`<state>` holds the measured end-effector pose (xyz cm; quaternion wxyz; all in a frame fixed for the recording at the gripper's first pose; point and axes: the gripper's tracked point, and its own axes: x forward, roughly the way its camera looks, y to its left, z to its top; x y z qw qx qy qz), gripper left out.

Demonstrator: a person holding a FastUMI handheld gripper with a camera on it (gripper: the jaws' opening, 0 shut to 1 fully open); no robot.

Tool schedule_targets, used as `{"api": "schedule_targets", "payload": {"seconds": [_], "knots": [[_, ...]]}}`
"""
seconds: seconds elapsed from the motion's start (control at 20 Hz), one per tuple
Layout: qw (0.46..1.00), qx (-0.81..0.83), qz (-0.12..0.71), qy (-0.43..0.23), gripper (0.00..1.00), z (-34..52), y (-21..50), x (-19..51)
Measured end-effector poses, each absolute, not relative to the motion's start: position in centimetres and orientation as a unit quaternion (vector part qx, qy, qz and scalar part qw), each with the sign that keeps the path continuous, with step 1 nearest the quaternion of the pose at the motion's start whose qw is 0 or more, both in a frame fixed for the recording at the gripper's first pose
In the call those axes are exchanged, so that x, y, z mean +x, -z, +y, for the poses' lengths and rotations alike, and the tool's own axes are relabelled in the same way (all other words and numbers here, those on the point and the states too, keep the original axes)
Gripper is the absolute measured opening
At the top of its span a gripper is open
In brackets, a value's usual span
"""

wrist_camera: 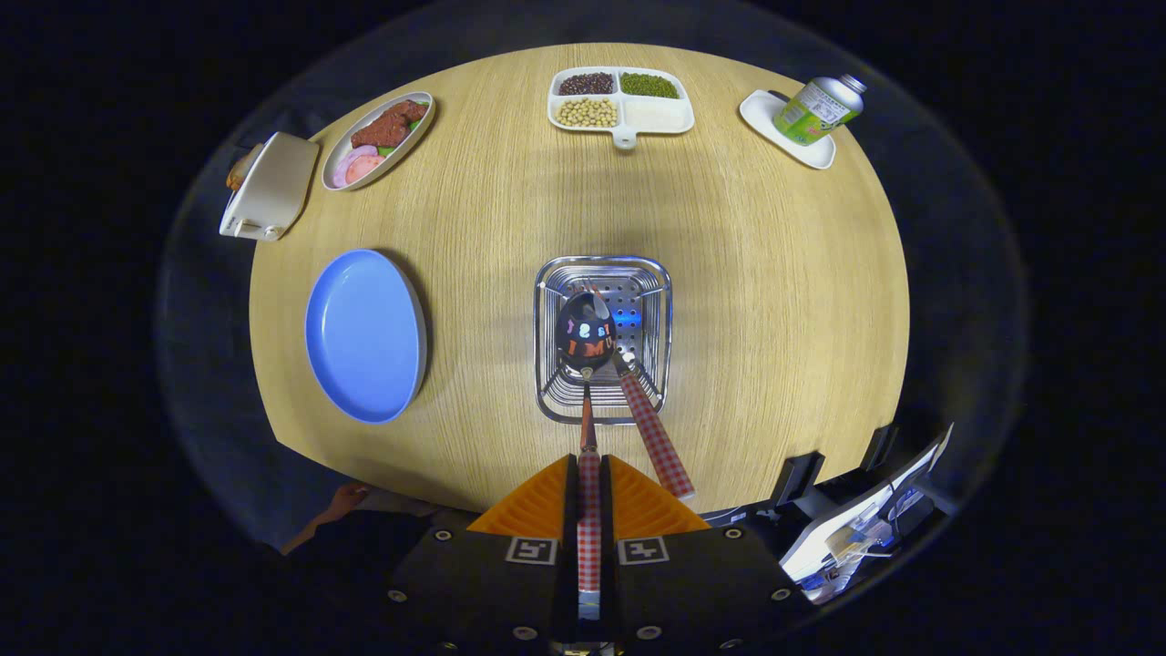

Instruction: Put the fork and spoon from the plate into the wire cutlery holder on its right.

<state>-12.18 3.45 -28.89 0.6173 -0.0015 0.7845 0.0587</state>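
The claw (589,510) is clamped on the checked handle of the spoon (586,339), both fingers pressing it from either side, and the spoon points straight ahead and down. Its bowl hangs over the open mouth of the wire holder (603,339), just beyond the fingertips. The fork (652,428) already stands in the holder, its checked handle leaning out toward the claw, close beside the spoon's stem.

The likeliest trouble, in my judgement, is the two handles fouling: if the spoon goes down at this angle it may knock the fork or ride against it. A release from too high could let the bowl bounce off the rim onto the tabletop (765,301), and a sideways nudge might tip the light holder.

To the left of the holder the blue plate (364,337) lies bare, so the spoon is the last piece. Further off sit a divided dish of beans (619,100), an oval dish of food (378,137), a white box (269,187) and a tin (818,109) lying on a small tray (763,117).

The tin carries a printed label, too small to read. The two square black-and-white markers on the claw body are patterns, not words.
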Motion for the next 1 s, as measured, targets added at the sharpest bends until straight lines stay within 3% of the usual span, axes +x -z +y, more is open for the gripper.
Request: {"api": "schedule_targets", "payload": {"seconds": [0.2, 0.35, 1.0], "knots": [[0.585, 0.028, 0.809, -0.052, 0.12, 3.6, 29.4, -11.6], [0.591, 0.04, 0.805, -0.044, 0.12, 3.5, 29.4, -10.4], [0.716, 0.067, 0.693, -0.043, 0.19, 3.8, 27.7, -5.3]]}}
